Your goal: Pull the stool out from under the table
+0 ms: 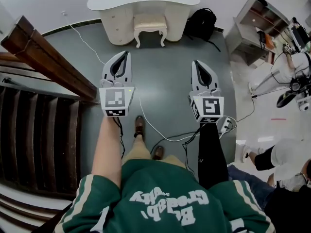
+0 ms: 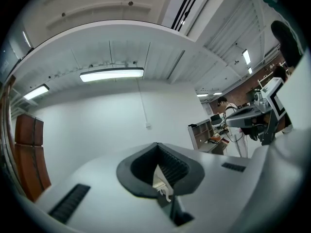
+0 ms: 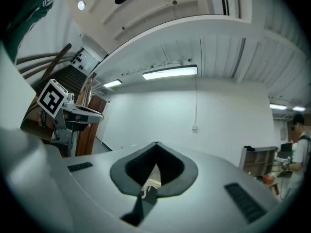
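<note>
your left gripper (image 1: 126,55): jaws together, empty | your right gripper (image 1: 197,63): likewise | stool (image 1: 150,23): tucked under table (image 1: 114,1), well ahead

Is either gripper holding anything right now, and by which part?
Nothing is held. The left gripper and right gripper are both shut and empty, well short of the stool under the table.

Green sweatshirt (image 1: 165,200) lettering — unreadable.
</note>
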The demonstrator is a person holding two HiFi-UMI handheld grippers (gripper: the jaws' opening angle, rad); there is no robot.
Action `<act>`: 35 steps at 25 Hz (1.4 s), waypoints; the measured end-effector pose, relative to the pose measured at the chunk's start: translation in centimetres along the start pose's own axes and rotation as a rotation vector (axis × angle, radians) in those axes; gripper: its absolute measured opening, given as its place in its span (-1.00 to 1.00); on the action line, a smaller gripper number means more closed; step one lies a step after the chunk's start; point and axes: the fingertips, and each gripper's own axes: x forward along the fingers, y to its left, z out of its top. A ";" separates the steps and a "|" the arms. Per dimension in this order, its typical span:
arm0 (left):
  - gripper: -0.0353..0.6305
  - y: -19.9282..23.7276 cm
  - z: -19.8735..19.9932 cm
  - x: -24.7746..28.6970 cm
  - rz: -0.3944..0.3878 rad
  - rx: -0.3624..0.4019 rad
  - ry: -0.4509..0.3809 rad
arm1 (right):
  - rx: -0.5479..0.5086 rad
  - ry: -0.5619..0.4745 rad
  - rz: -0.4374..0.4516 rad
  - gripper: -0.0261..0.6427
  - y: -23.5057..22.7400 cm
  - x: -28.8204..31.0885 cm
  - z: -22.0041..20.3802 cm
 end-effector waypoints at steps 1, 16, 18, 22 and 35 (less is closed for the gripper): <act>-0.85 0.5 -0.5 0.6 -0.003 -0.002 0.002 | -0.002 0.005 0.000 -0.91 0.2 0.9 -0.3; -0.85 9.8 -4.6 13.4 -0.068 -0.046 -0.002 | 0.010 0.032 -0.012 -0.91 1.8 18.0 -0.8; -0.85 11.0 -5.2 15.1 -0.080 -0.050 -0.001 | 0.008 0.037 -0.020 -0.91 2.1 20.1 -0.8; -0.85 12.6 -6.6 18.5 -0.103 -0.057 0.007 | 0.003 0.054 -0.036 -0.91 1.8 23.8 -1.3; -0.85 12.8 -10.0 23.1 -0.139 -0.071 0.029 | 0.020 0.068 -0.059 -0.91 0.6 28.1 -3.6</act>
